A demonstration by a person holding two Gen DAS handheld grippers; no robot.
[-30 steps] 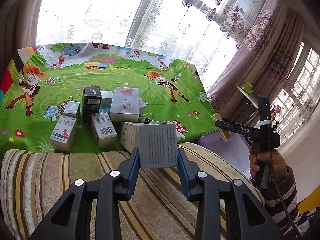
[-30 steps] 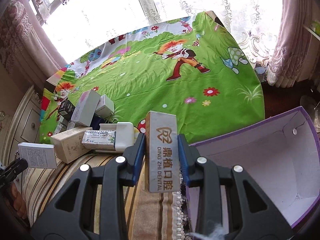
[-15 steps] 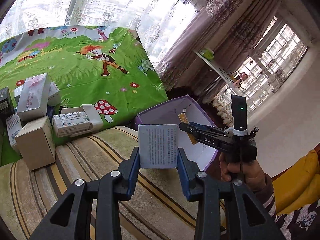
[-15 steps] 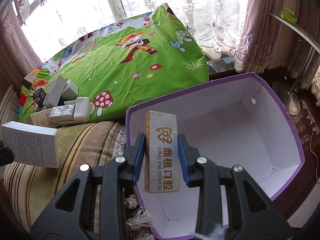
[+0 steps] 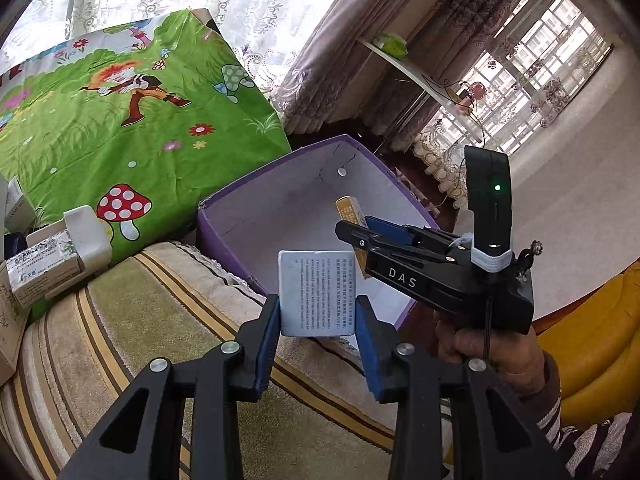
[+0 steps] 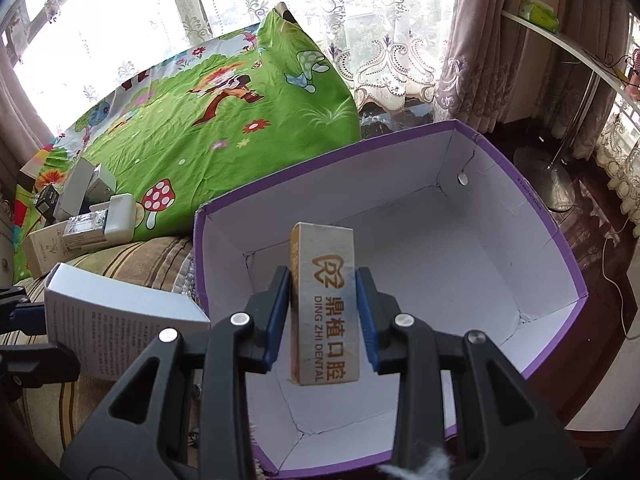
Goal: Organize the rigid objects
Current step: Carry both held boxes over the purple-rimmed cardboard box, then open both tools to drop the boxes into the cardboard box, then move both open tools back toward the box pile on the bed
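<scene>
Our right claw (image 6: 323, 312) is clamped on the tan dental box (image 6: 326, 304), upright, hanging over the open purple bin (image 6: 552, 236), near its left wall. Bin floor lies bare w/ wide room to the right & far side; its near-left rim sits just beside the claw. Our left claw (image 5: 318, 328) is pinched on the white text box (image 5: 317, 293), over the striped cushion (image 5: 160, 320), just short of the bin's near rim (image 5: 240, 196). The right hand (image 5: 492, 350) & its claw cross in front, to the right. Left of the bin: green cartoon cloth (image 6: 224, 120) w/ a cluster of small boxes (image 6: 92, 216) at its edge, well apart from both claws.
</scene>
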